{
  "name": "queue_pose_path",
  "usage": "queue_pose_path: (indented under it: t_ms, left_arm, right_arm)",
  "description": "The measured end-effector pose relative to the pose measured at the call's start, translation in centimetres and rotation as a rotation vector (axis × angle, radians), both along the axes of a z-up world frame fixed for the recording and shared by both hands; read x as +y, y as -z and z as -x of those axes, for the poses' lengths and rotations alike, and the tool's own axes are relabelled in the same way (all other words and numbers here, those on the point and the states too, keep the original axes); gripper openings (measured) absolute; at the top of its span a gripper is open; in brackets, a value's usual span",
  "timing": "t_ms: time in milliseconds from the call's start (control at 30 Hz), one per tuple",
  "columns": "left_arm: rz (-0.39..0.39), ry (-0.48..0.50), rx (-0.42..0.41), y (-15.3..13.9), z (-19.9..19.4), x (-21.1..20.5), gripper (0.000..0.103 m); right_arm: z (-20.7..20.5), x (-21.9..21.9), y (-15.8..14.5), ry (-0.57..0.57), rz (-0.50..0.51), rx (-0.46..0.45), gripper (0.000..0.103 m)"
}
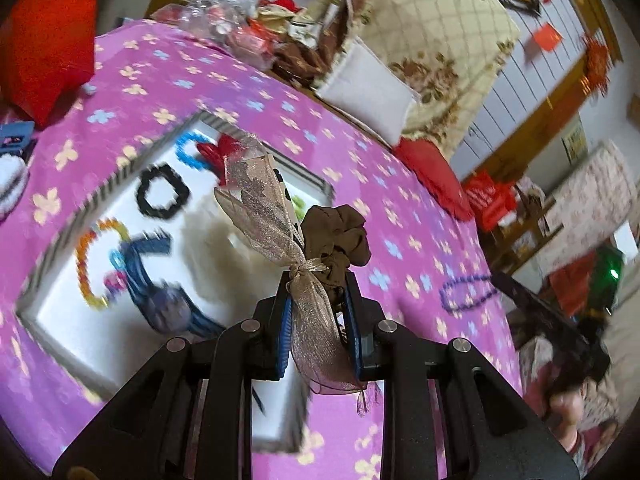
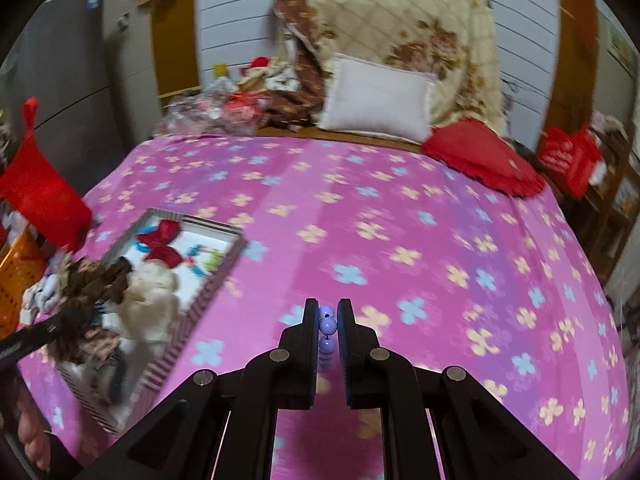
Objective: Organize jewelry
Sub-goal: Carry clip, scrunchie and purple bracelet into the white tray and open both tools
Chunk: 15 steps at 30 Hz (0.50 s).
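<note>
Left gripper (image 1: 316,300) fingers are pinching a brown scrunchie (image 1: 336,240) by its ribbon; right gripper (image 2: 328,320) is clamping purple beads (image 2: 328,325). Either could be slipping onto the bed (image 2: 400,220), missing the tray (image 2: 192,304).

I'm in a home bedroom. A bed under a pink flowered sheet (image 2: 400,240) fills my view; at twelve o'clock a white pillow (image 2: 378,100) leans on a folded floral quilt (image 2: 420,20), with a red cushion (image 2: 480,156) at two o'clock.
</note>
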<state>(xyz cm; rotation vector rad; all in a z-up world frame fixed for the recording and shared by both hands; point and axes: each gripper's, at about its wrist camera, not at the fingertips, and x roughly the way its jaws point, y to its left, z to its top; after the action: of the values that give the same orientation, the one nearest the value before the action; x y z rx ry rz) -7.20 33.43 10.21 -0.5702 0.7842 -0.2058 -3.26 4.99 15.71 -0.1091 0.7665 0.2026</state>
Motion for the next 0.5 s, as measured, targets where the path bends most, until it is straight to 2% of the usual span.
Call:
queue_pose_path:
  t_ms: [133, 300, 500]
  left_arm:
    - [-0.006, -0.027, 0.039, 0.8, -3.0, 2.1, 0.021]
    - [0.027, -0.072, 0.092, 2.8, -6.9, 4.8, 0.021]
    - [0.046, -0.042, 0.134, 4.4, -10.2, 6.1, 0.021]
  right_arm:
    - [-0.7, 4.7, -0.6, -0.078, 0.014, 0.007, 0.008]
    - [-0.9, 9.7, 0.1, -0.164, 0.013, 0.039, 0.008]
    - [0.1, 15.3, 2.4, -0.285, 0.013, 0.098, 0.008]
